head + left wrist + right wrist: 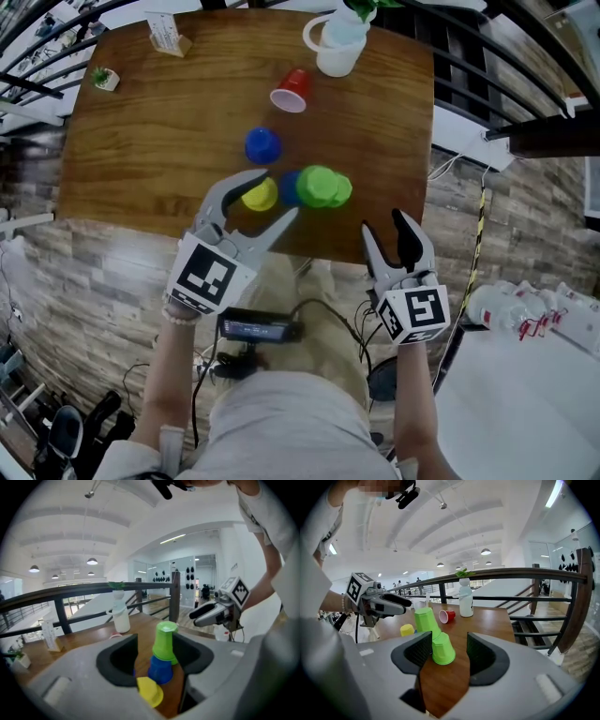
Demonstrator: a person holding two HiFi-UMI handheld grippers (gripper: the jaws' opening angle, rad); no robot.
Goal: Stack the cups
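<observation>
**Both grippers open, part-built cup stack at the near table edge**

Wooden table point(141, 141), six cups on it. Near edge, middle: a blue cup point(289, 187) upside down with a green cup point(317, 186) upside down on top of it, sitting slightly tilted. A second green cup point(341, 190) stands upside down on the table, touching that stack on its right side. A yellow cup point(260, 194), upside down, sits just left of the stack.

Left gripper point(279, 192): jaws wide apart, holding nothing. The yellow cup sits low between the jaw tips, closer to the left jaw, and the pads do not press on it. The left gripper view shows the blue-and-green stack straight beyond the gap.

Right gripper point(384, 225): jaws wide apart, nothing held. It hangs at the near table edge, right of the cups. In the right gripper view the second green cup lines up with the gap but stands out past the jaw tips, not touched.

Further back: a lone blue cup point(262, 145), upside down, apart from the group. A red cup point(291, 91) lies on its side, mouth toward the near-left. Far edge: white bottle point(337, 45) with green leaves on top, a card stand point(167, 36) and a small pot plant point(105, 79) at the left.
</observation>
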